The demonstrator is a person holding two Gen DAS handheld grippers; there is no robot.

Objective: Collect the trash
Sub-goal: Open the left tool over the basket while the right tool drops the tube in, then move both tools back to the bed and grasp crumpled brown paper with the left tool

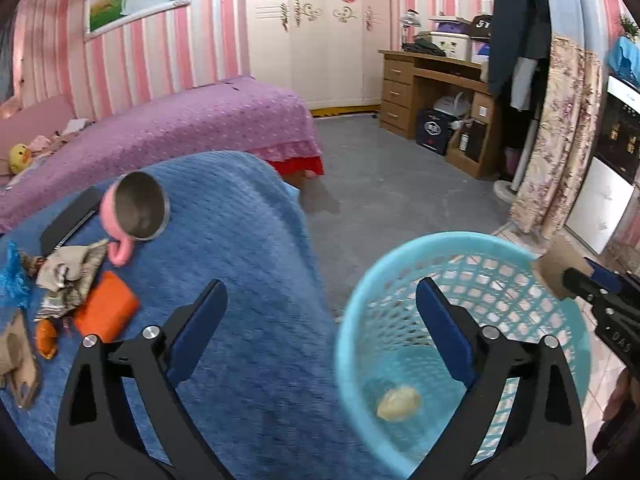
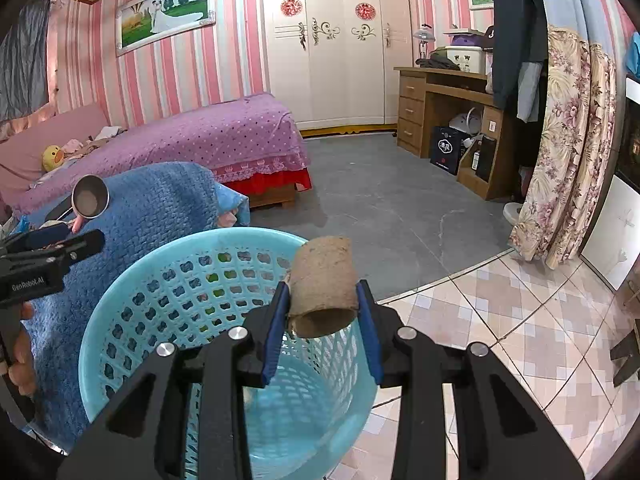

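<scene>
Hovering above the blue basket (image 2: 132, 320), the cardboard tube (image 2: 322, 292) is clamped by the right gripper (image 2: 323, 312); it should be centred over the basket before release. The left gripper (image 1: 320, 308) is spread wide, empty.

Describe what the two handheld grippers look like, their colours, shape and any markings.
Both are matte black, with angular arms pierced by triangular cut-outs and silver round bolts at the pivots. The fingers carry flat blue pads. The left gripper bears white lettering on its side, seen from the right wrist; the right gripper shows faint white characters on its body. No cables or sleeves show.
</scene>
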